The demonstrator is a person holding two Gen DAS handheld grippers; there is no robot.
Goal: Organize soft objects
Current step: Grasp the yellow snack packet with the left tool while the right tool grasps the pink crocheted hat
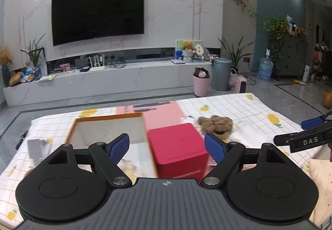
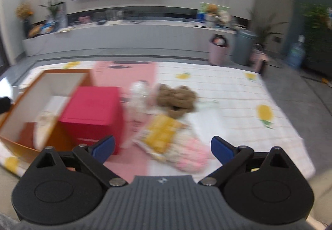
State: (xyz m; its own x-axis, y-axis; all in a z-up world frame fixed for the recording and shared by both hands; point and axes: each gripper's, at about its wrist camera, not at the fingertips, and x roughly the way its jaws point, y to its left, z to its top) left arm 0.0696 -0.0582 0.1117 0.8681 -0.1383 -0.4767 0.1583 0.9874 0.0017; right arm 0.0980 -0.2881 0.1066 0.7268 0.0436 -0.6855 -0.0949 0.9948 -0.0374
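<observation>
**A:** Left gripper (image 1: pixel 167 148) fills the bottom of its own view, jaws spread wide, nothing between the blue pads (image 1: pixel 119 148). Landmark = red box (image 1: pixel 178 147), straight ahead of it on the lemon-print cloth (image 1: pixel 238 105).

**B:** Right gripper (image 2: pixel 162 150)?

**A:** Also wide open and holding nothing. Its view is motion-blurred. Left view catches its side too, as a black arm with a blue tip at the right edge.

**B:** Soft items?

**A:** Brown plush (image 1: pixel 215 125) lies behind and right of the red box, well apart from both grippers. Both views show it. Right view adds what the left one doesn't: a whitish soft item (image 2: pixel 139 95) just right of the red box, a yellow-and-white cloth piece (image 2: pixel 161 134) in front of the plush, and a pink fuzzy one (image 2: pixel 193 157) touching that, nearest the right gripper. Too blurred to say what they are.

**B:** Containers?

**A:** Open orange box (image 1: pixel 108 132) with white inner walls, touching the red box on its left. Right view looks into it: something pale inside, plus an orange-red patch; can't tell what either is. Pink sheet (image 1: pixel 157 113) lies under and behind the red box.

**B:** Left-only detail?

**A:** Sharp background: wall TV (image 1: pixel 97 13), pink bin (image 1: pixel 201 84) and grey bin (image 1: pixel 221 74) on the floor beyond the red box. Small white thing (image 1: pixel 36 148) left of the orange box, blurred.
</observation>
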